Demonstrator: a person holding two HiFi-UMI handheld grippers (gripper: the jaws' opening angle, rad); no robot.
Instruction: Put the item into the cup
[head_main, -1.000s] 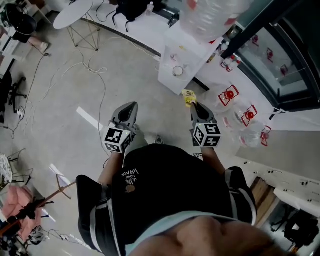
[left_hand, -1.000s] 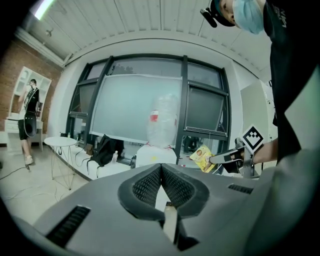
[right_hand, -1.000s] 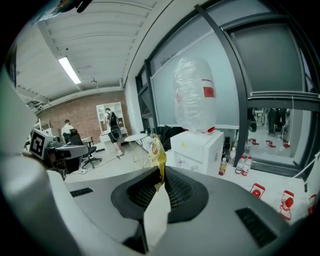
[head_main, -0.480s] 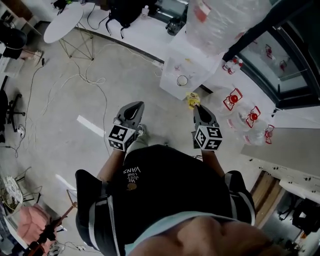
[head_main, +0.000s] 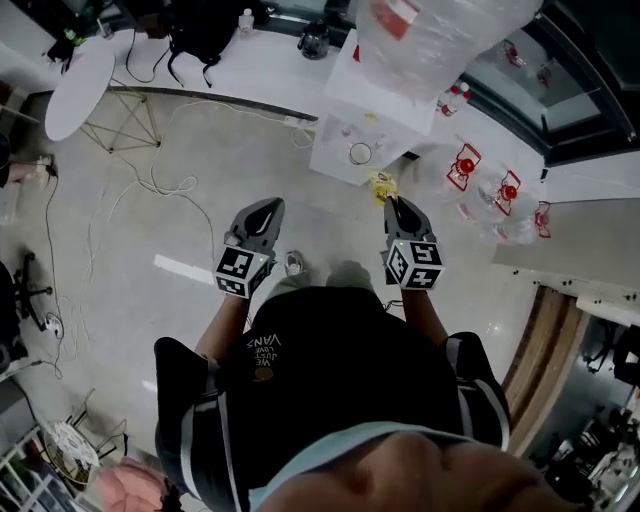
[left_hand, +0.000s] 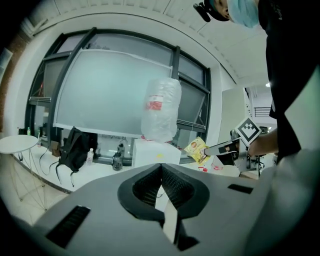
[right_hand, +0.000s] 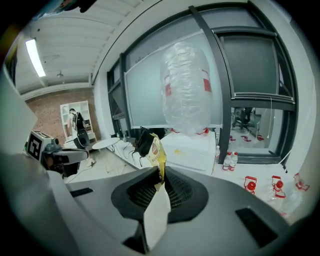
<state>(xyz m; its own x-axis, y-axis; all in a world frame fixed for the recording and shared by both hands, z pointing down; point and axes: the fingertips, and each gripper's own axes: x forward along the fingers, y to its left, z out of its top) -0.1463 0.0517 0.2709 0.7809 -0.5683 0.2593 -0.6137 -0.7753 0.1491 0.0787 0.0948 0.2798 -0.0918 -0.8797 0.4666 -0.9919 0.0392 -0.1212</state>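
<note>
A small round cup (head_main: 360, 153) stands on the white dispenser cabinet (head_main: 335, 165), its open rim facing up; its inside is too small to make out. A big clear water jug (head_main: 430, 35) sits upended on top of that cabinet, its plastic ribbed and crinkly, with a red label. To the right, clear containers with red labels (head_main: 462, 165) lie on the white ledge by the window. Both of the person's forearms reach forward from a black T-shirt (head_main: 330, 370), so the two grippers sit side by side and well apart, both pointed toward the cabinet. The left gripper (left_hand: 161, 172) is over the grey floor with its ridged black pads pressed together and nothing between them. The right gripper (right_hand: 160, 182) has its jaws clamped on the bottom edge of the yellow packet (right_hand: 156, 150), which stands upright above the pads. In the head view, that packet (head_main: 381, 186) hangs just short of the cabinet, near the cup but not touching it. The packet is thin, glossy, wrinkled foil with print on its face. Both grippers have smooth grey shells and each carries a cube of black-and-white square markers.
</note>
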